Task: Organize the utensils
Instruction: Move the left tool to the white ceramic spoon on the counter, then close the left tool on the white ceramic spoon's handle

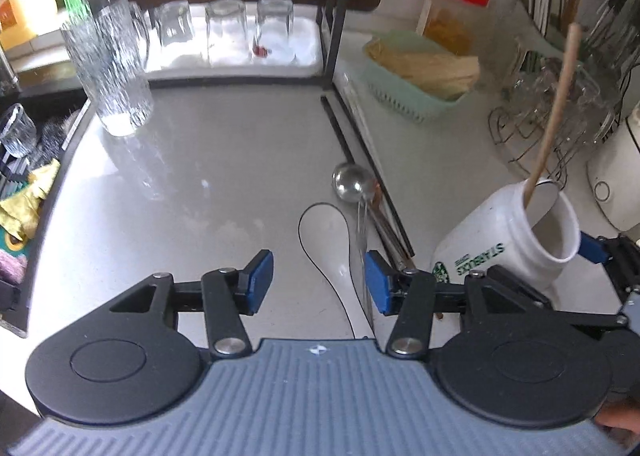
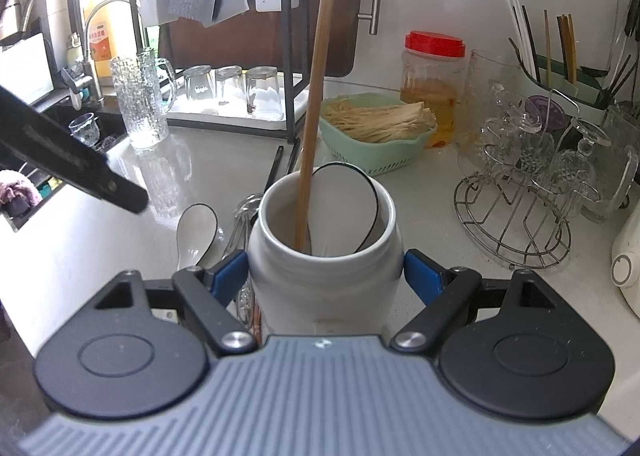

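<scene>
The white jar (image 2: pixel 324 276) stands on the bench (image 1: pixel 200 184), tilted in the left wrist view, and carries a green logo on its side. The right gripper (image 2: pixel 326 276) holds it: the blue pads (image 2: pixel 228 276) press against both sides of the jar body. Inside the jar stand a wooden stick (image 2: pixel 314 108), leaning against the rim, and a white ceramic spoon with a dark edge (image 2: pixel 344 208).

Just beside the jar, on the bench, lie a second white ceramic spoon (image 1: pixel 332 252), a metal ladle (image 1: pixel 348 182) and dark chopsticks (image 1: pixel 390 232), all close together.

The left gripper (image 1: pixel 320 282) hovers above the second spoon's handle. Its jaws stand moderately wide and hold nothing; the spoon handle lies beneath the right-hand pad in view.

Farther out, a green basket (image 2: pixel 376 144) contains pale sticks, with a red-lidded jar (image 2: pixel 434 84) behind it. A wire rack of glasses (image 2: pixel 532 192) stands at the right. A tall ribbed glass (image 1: pixel 110 68) stands near the sink edge, and upturned glasses (image 1: pixel 224 32) rest on a tray.
</scene>
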`<act>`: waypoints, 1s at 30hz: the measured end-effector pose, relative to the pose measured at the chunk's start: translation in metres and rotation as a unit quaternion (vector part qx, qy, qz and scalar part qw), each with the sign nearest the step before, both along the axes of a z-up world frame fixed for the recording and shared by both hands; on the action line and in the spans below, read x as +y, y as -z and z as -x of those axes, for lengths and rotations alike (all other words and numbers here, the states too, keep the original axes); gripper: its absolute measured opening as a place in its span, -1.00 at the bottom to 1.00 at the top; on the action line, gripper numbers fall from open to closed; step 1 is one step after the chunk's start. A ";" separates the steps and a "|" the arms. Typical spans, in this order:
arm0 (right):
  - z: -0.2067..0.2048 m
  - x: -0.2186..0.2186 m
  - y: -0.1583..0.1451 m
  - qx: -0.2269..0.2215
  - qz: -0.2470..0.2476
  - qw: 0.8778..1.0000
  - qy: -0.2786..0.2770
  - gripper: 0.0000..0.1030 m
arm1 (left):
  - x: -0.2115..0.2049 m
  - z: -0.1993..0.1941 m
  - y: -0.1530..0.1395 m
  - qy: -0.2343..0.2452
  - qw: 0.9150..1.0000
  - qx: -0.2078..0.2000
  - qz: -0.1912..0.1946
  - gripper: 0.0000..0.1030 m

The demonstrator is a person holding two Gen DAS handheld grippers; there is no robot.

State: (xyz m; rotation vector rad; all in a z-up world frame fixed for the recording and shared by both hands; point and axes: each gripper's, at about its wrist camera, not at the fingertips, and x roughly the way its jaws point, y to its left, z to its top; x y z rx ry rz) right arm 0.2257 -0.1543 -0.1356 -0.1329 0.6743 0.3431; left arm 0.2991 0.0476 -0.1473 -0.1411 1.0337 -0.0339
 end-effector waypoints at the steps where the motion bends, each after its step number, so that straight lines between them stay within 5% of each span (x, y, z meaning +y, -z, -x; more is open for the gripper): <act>1: 0.000 0.000 0.000 0.002 0.001 1.000 -0.001 0.69 | 0.001 -0.003 0.006 -0.001 1.000 0.006 0.005 0.09; 9: -0.002 0.003 -0.002 0.017 0.006 1.000 0.014 0.69 | 0.002 -0.021 0.040 -0.003 0.999 0.037 0.021 0.14; 17: 0.001 0.007 -0.004 0.029 0.010 0.999 0.042 0.69 | -0.002 -0.039 0.055 0.001 1.000 0.014 0.024 0.19; 30: -0.001 0.013 -0.005 0.039 0.016 0.997 0.066 0.69 | -0.019 -0.054 0.067 0.006 1.000 -0.005 -0.020 0.12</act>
